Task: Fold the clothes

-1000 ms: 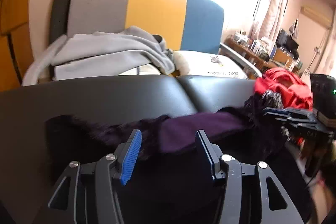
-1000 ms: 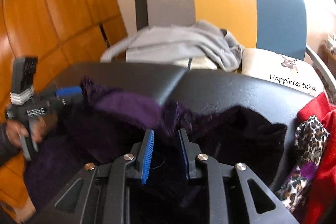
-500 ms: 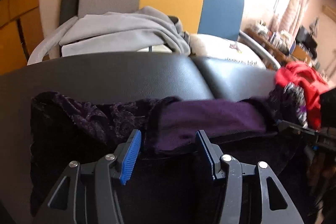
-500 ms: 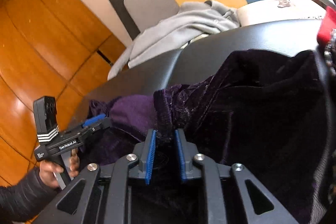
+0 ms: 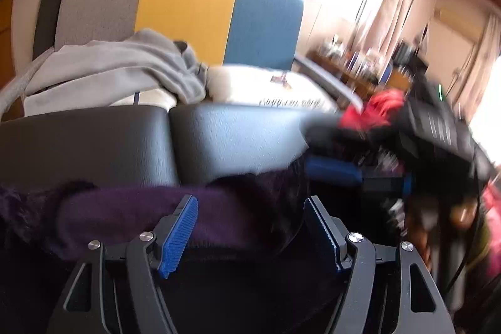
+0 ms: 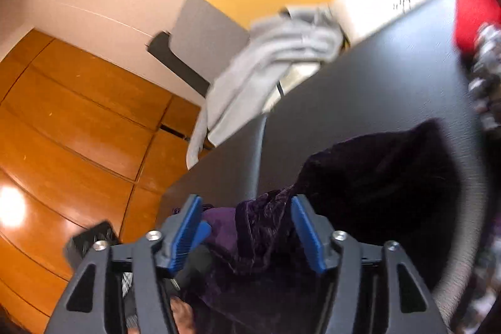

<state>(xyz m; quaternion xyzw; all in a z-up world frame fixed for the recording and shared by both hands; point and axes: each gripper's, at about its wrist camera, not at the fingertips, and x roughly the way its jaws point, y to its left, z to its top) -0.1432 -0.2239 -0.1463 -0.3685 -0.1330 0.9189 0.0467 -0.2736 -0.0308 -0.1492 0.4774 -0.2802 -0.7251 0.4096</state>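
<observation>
A dark purple velvet garment (image 5: 131, 215) with a lighter purple lining lies bunched on the black padded surface (image 5: 94, 143). My left gripper (image 5: 250, 212) is low over its edge. Its jaws are opening, and the lining runs between them without being pressed. My right gripper (image 6: 244, 208) is rolled to one side, and its jaws are opening too, with a velvet fold (image 6: 266, 218) loose between the blue pads. The two grippers are close together. The right gripper (image 5: 332, 171) shows as a blur in the left wrist view. The left gripper's blue fingertip (image 6: 204, 228) sits just behind my right gripper's left finger.
A grey garment (image 5: 125, 68) is heaped on a grey, yellow and blue chair (image 5: 188, 8) behind the surface, beside a white printed cushion (image 5: 281, 89). Red clothing (image 5: 375, 108) and patterned cloth (image 6: 482, 77) lie at the right end. Orange wood panelling (image 6: 78, 130) is to the left.
Both grippers' jaws have spread wide and let the purple garment go slack. The left gripper moved right, towards the right gripper. The right gripper rolled, so its view now tilts.
</observation>
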